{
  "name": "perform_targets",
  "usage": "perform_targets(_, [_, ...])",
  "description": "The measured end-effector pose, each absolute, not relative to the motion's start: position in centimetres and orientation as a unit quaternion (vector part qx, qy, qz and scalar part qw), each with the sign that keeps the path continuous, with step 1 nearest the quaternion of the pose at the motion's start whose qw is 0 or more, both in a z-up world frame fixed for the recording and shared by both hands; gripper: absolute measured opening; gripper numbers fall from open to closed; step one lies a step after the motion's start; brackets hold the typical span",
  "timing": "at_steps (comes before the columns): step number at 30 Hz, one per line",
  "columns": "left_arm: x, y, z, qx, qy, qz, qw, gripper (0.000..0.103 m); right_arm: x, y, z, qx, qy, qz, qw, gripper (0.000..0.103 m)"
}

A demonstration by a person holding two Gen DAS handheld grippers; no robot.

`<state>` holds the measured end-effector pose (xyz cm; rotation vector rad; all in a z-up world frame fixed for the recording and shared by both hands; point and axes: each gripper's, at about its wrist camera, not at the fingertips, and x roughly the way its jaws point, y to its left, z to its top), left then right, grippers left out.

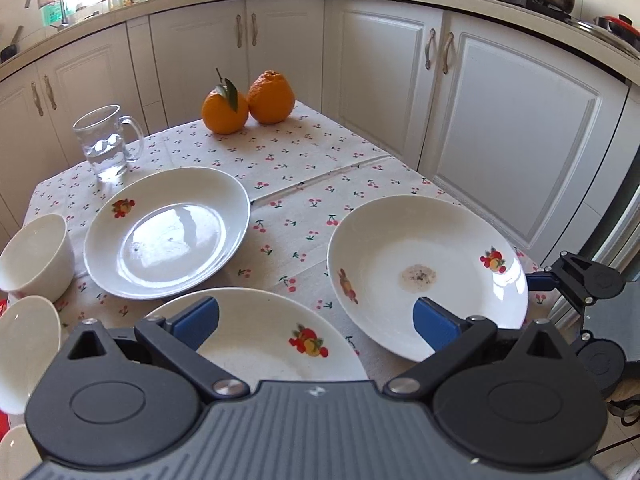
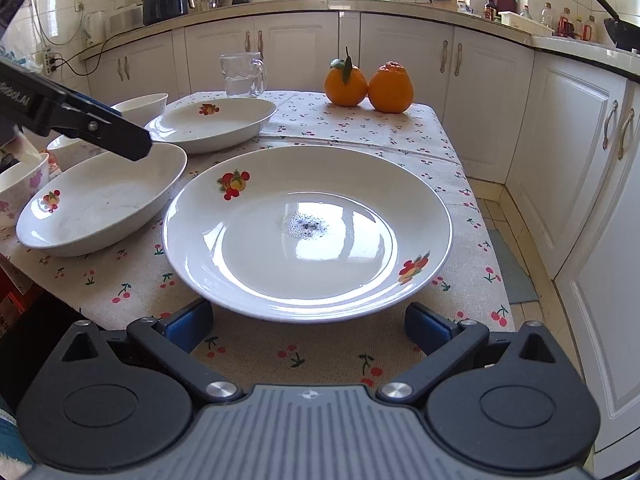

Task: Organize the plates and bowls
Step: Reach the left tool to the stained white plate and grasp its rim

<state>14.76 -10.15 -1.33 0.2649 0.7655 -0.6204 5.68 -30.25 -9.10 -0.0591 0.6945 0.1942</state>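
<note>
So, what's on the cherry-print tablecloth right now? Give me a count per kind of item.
Plates: 3
Bowls: 3 that can be made out, partly hidden at the left edge
Oranges: 2
Glass mug: 1
Total: 9

White plates with fruit motifs, cherry-print tablecloth.
</note>
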Motion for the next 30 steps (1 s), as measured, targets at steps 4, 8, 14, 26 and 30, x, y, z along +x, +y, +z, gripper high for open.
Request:
perform_targets(4, [16.0,-12.0,-1.4,0.153,0.363,-0.316,0.863,0.102,5.3,-30.6,-9.2,-0.03,0.332,0.106,0.937,0.103])
perform_targets(8, [17.8,-13.8,-1.8,0.15,0.388,-0.346,0.841,0.102,5.4,-31.1,-9.2,-0.037,0.328,0.129,0.935,0.103])
perform_targets(14, [21.0,-16.7,-3.3,0.152,0.432,-0.375,0.806,0.102,5.2,-31.8,-9.5,-0.038,0.317,0.133,0.938,0.103])
perform_targets(26, [24.4,-20.5,-5.8,0.194,0.491,-0.417,0.74,0.092,5.8,-32.0,-9.6,-0.04,0.309,0.136,0.941,0.103])
perform_targets(30, [24.6,-20.9,-6.0,0.198,0.502,-0.428,0.725,0.078,5.6,-32.0,-9.6,-0.041,0.308,0.14,0.94,0.103])
